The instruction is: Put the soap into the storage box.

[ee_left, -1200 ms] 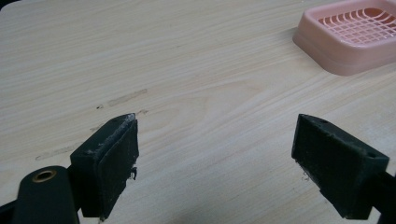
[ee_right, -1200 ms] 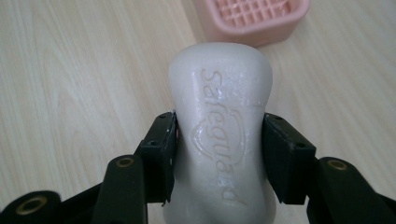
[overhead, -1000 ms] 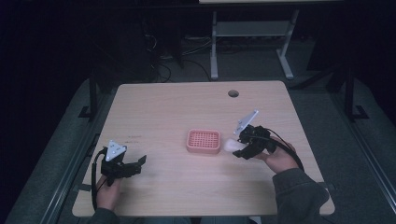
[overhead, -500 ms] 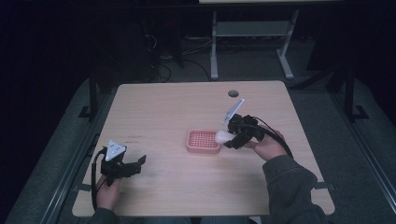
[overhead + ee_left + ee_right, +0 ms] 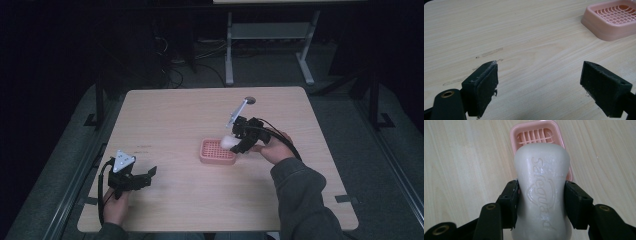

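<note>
A white, waisted bar of soap (image 5: 541, 195) embossed with a brand name is held clenched at its narrow middle by the right gripper (image 5: 541, 206), raised above the pale wooden table (image 5: 175, 115). The coming move appears to turn on one relation: the pink plastic soap dish with a slotted grid floor (image 5: 536, 137) lies directly ahead of and below the bar, and the bar's long axis is seen running along the jaws, roughly in line with the dish's longer side. A lowering forward into the dish is judged to be the step in hand.

In the high view the soap (image 5: 228, 142) is seen at the dish's (image 5: 215, 155) right edge — over its rim rather than its centre — with the right gripper (image 5: 240, 140) far nearer than the left gripper (image 5: 131, 177), which is rested near the table's front-left corner.

The left gripper view supplies what the others cannot: its jaws are spread wide with nothing between them — bare wood beneath, the dish (image 5: 610, 21) well apart at upper right.
</note>
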Tool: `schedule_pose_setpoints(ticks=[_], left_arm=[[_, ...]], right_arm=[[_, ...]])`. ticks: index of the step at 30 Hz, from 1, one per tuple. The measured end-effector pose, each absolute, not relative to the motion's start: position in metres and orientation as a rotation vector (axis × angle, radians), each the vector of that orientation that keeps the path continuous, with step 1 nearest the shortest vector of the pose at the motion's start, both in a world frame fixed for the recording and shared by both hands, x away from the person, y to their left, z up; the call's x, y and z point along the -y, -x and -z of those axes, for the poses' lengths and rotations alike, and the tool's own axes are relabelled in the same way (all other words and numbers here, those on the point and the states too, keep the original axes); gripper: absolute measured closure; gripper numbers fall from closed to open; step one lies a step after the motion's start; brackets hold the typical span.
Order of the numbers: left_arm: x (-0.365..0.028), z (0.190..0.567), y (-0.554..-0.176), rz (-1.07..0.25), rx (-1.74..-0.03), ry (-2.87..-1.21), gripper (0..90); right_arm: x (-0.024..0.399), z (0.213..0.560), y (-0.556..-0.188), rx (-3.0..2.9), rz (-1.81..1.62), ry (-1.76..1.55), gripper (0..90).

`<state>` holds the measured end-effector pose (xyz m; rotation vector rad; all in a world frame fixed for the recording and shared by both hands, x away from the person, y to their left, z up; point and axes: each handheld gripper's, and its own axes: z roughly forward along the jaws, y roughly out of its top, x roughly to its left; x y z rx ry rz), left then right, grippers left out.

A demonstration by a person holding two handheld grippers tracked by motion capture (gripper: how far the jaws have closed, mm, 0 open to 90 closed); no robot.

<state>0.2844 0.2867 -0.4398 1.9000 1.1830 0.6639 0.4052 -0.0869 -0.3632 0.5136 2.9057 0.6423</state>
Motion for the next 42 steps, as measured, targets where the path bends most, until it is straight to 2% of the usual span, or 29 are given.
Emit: schedule_pose_setpoints(ticks=[19, 42], left_arm=[[-0.287, 0.44, -0.285, -0.662, -1.181, -1.896, 14.1], [-0.287, 0.44, -0.285, -0.658, -1.179, -1.901, 14.1]], right_arm=[[0.053, 0.38, -0.424, -2.944, -0.612, -0.491, 48.7], [0.033, 0.404, -0.439, -2.981, -0.562, -0.508, 48.7]])
